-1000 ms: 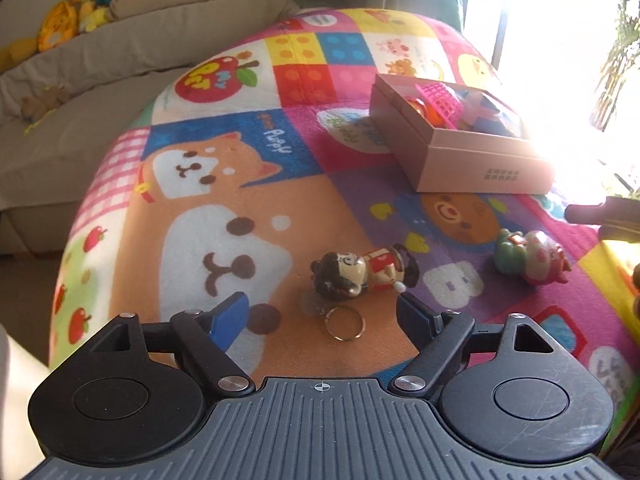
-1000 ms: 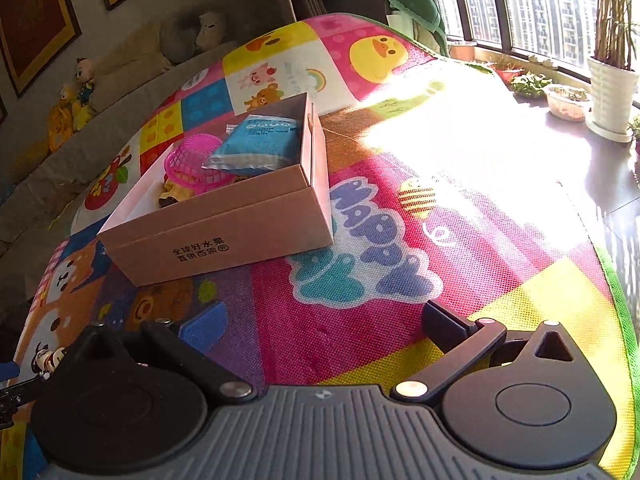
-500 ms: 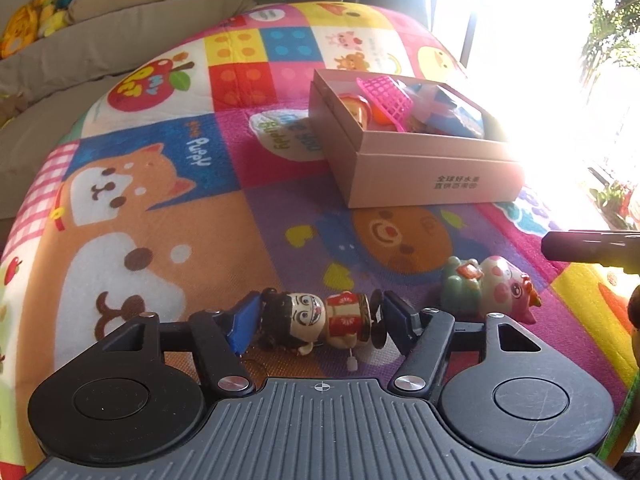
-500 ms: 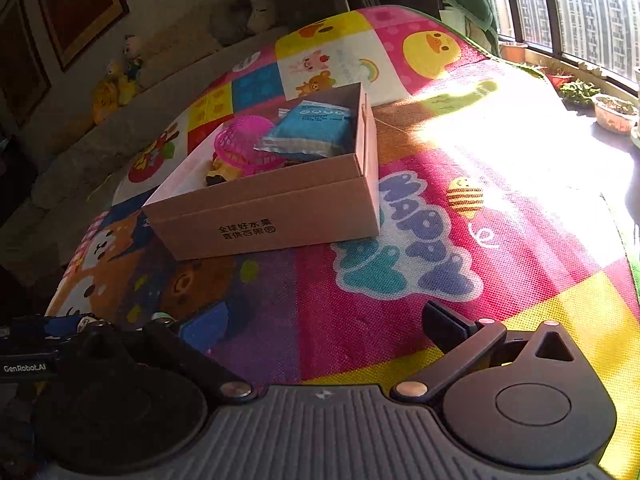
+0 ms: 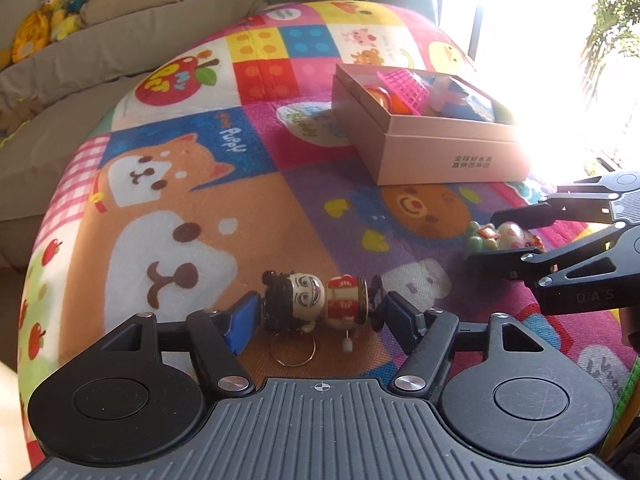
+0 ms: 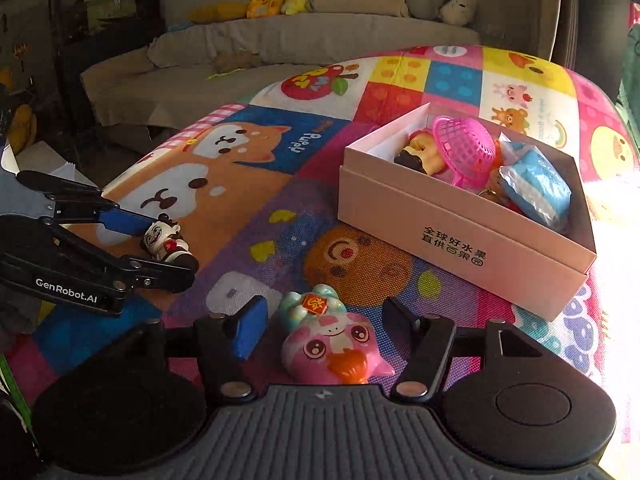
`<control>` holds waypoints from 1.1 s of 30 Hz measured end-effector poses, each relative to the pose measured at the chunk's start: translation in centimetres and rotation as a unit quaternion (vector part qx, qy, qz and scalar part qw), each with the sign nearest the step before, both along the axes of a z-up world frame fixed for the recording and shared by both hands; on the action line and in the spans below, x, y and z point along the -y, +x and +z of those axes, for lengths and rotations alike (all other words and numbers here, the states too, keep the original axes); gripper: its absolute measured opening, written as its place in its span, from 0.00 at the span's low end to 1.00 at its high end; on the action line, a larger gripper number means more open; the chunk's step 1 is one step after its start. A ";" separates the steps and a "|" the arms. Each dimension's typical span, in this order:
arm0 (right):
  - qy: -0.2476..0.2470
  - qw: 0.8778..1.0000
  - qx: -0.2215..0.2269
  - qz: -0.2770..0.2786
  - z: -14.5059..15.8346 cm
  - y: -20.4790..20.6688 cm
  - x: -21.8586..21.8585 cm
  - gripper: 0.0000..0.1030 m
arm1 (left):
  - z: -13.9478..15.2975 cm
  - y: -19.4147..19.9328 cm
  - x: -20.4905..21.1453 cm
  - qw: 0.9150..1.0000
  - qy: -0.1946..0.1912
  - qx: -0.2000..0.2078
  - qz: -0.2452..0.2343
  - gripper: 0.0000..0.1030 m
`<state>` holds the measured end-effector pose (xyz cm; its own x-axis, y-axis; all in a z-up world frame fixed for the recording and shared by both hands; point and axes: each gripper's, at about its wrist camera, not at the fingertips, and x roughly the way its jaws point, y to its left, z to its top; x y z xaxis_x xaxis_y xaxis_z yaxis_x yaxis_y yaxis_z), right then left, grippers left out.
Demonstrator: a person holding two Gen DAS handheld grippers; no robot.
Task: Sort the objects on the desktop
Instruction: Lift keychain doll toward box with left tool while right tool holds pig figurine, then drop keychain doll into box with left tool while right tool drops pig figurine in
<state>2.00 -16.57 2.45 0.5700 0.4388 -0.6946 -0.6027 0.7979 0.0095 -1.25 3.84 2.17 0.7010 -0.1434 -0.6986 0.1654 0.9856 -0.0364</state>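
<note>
A small doll keychain [image 5: 320, 300] with a black-haired head and red body lies sideways between the pads of my left gripper [image 5: 320, 312]. Both pads touch its ends while the jaws are opening slightly; its ring hangs below. In the right wrist view the same doll [image 6: 166, 240] sits in the left gripper [image 6: 164, 244] low over the mat. A pink pig toy [image 6: 328, 344] lies between the fingers of my right gripper [image 6: 324, 320]. Those jaws are closing, with a gap still showing on each side. The left wrist view shows the right gripper [image 5: 486, 238] astride the pig [image 5: 504, 236].
An open pink cardboard box [image 6: 452, 240] stands on the patchwork mat beyond both toys, holding a pink basket [image 6: 464, 148], a blue packet [image 6: 536, 184] and small figures. A grey sofa [image 6: 280, 48] with plush toys runs behind. Glaring window light washes out the right side.
My left gripper closed in around the doll and shifted toward the box. My right gripper swung left, rolled, and came down around the pig toy with its jaws narrowing.
</note>
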 end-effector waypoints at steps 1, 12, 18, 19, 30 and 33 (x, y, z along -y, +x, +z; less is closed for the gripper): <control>-0.002 1.000 -0.004 -0.002 -0.1 0.0 0.0 0.52 | -0.1 0.1 0.1 1.000 0.000 0.000 0.001 0.72; 0.018 0.999 -0.017 -0.038 4.3 -2.2 5.6 0.46 | 3.0 0.6 2.9 0.998 0.000 0.051 -0.049 0.68; 0.091 0.984 0.107 -0.108 12.3 -1.7 9.8 0.46 | 9.1 4.6 6.9 0.981 0.007 0.167 -0.097 0.68; 0.094 0.980 0.125 -0.121 13.3 -1.2 10.1 0.46 | 9.7 5.6 7.7 0.978 0.010 0.181 -0.101 0.68; 0.105 0.967 0.139 -0.187 14.3 6.8 11.3 0.46 | 7.4 10.1 7.4 0.989 -0.012 0.142 -0.050 0.88; 0.110 0.970 0.102 -0.189 12.5 9.0 10.7 0.46 | 5.7 8.8 6.5 0.992 -0.015 0.116 -0.038 0.89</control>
<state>11.02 -27.29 14.97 0.8353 0.2955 -0.4636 -0.2737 0.9548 0.1156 7.53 -2.70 7.89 0.8284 -0.2198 -0.5152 0.2463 0.9690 -0.0173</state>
